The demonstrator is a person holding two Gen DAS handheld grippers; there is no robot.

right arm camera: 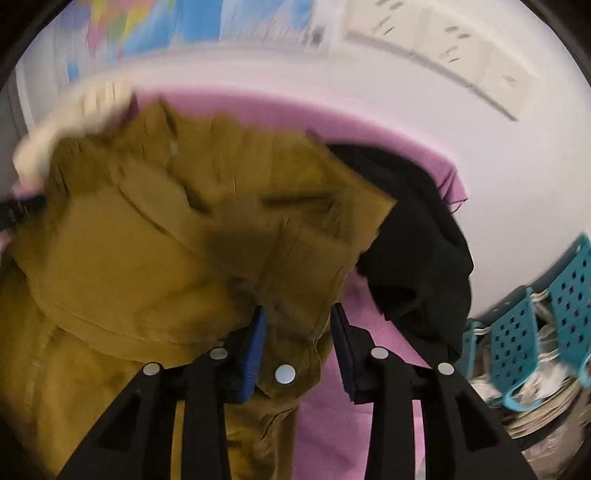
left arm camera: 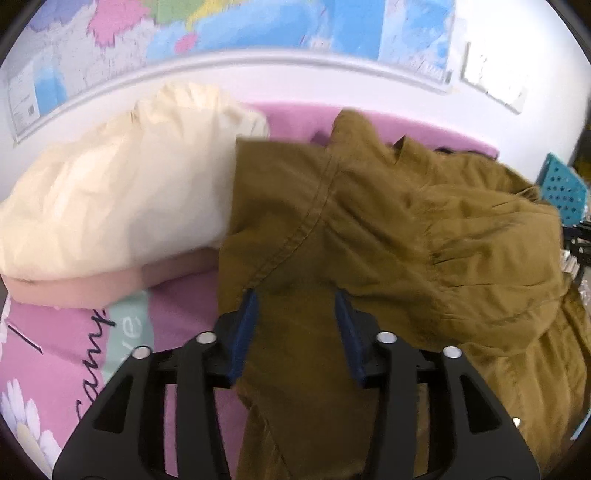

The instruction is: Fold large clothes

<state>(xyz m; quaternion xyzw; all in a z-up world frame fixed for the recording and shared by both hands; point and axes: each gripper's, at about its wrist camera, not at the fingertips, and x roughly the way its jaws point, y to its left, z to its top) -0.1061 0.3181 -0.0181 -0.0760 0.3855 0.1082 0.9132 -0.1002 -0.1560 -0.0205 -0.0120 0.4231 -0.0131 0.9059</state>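
Observation:
A mustard-brown jacket (left arm camera: 406, 221) lies crumpled across the pink bed sheet (left arm camera: 66, 350). My left gripper (left arm camera: 297, 295) stands over its near part. The jaws are apart, a fold of the brown cloth fills the gap between the blue pads (left arm camera: 247, 332), and I see no pinch. In the right wrist view the same jacket (right arm camera: 147, 240) is blurred. My right gripper (right arm camera: 297, 310) is open at the jacket's edge. A flap with a silver snap (right arm camera: 285, 373) lies beside the left pad, and pink sheet (right arm camera: 332, 424) shows before the right pad.
A cream padded garment (left arm camera: 110, 203) lies left of the jacket, touching it. A black garment (right arm camera: 417, 251) is heaped to the right, partly under the jacket's edge. Teal perforated baskets (right arm camera: 517, 332) stand off the bed's right side. A map (left arm camera: 258, 29) hangs on the white wall behind.

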